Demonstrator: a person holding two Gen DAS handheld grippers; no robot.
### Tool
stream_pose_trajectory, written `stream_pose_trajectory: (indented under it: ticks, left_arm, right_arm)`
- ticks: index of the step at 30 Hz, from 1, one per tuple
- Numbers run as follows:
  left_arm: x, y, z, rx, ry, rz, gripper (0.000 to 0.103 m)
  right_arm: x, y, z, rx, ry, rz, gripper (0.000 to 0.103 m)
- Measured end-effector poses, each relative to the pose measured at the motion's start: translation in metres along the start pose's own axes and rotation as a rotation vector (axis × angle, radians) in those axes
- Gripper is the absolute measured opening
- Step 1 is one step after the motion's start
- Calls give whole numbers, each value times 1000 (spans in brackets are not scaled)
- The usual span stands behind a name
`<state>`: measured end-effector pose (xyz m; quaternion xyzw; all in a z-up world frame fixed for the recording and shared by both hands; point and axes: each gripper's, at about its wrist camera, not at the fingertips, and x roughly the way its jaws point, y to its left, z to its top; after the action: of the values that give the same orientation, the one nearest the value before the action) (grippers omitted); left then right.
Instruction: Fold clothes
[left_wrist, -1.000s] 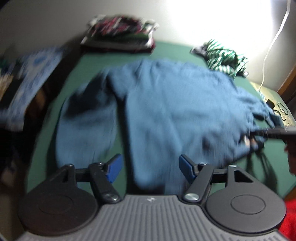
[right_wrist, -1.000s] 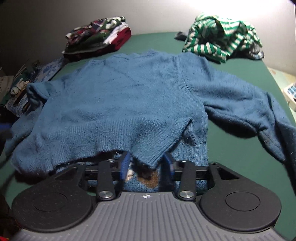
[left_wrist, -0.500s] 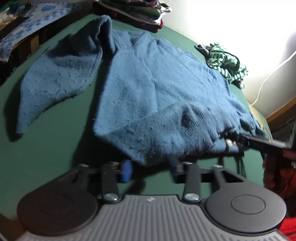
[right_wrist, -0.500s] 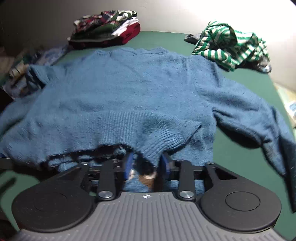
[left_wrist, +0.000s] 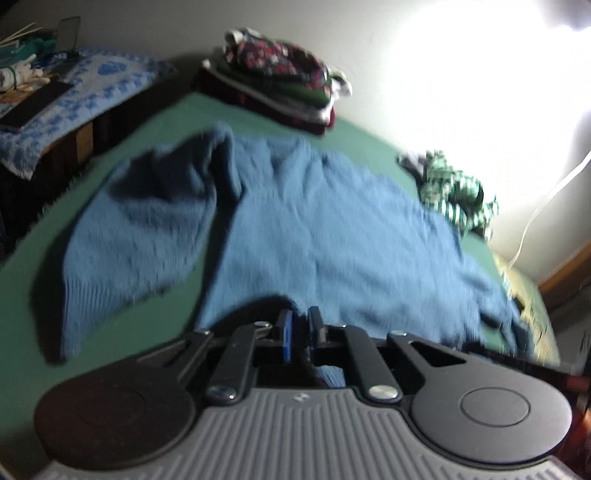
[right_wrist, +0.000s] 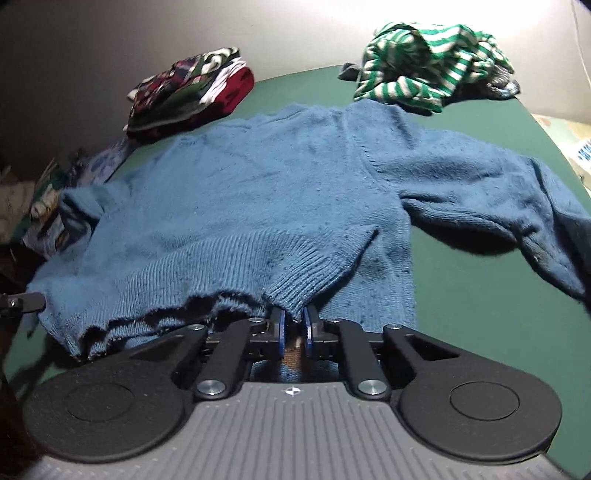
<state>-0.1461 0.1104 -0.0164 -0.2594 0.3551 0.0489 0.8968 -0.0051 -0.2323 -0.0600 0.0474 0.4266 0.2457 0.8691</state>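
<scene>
While the right gripper (right_wrist: 293, 328) is closing its jaws on the sweater's (right_wrist: 280, 192) ribbed hem, the left gripper (left_wrist: 300, 334) has its jaws clamped on the hem's other end. The sweater lies spread on the green table (right_wrist: 461, 295); beyond sit a folded stack (right_wrist: 192, 96) and a striped shirt (right_wrist: 424, 62).

Blue knit sweater (right_wrist: 280, 192) spread flat on green surface, sleeves out, ribbed hem lifted.

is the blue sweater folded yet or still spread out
Spread out, not folded. The blue sweater lies flat on the green table, sleeves out to both sides; only its ribbed hem is lifted near the right gripper.
</scene>
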Motion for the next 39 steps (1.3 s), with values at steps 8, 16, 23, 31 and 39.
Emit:
stream_pose_trajectory:
  ticks: [8, 16, 23, 31, 39]
  left_arm:
    - [32, -4, 4, 52, 90, 0, 23]
    - [6, -1, -18, 70, 141, -49, 72]
    - [20, 4, -34, -16, 201, -54, 76]
    - [51, -14, -30, 3, 192, -37, 46]
    - [47, -16, -29, -25, 166, -12, 14]
  right_arm:
    - [-10, -3, -4, -11, 21, 11, 14]
    - [-29, -13, -6, 72, -1, 75, 51]
    - [-13, -21, 8, 183, 5, 54, 45]
    - [8, -14, 5, 157, 30, 12, 25]
    - [9, -9, 0, 77, 13, 5, 22]
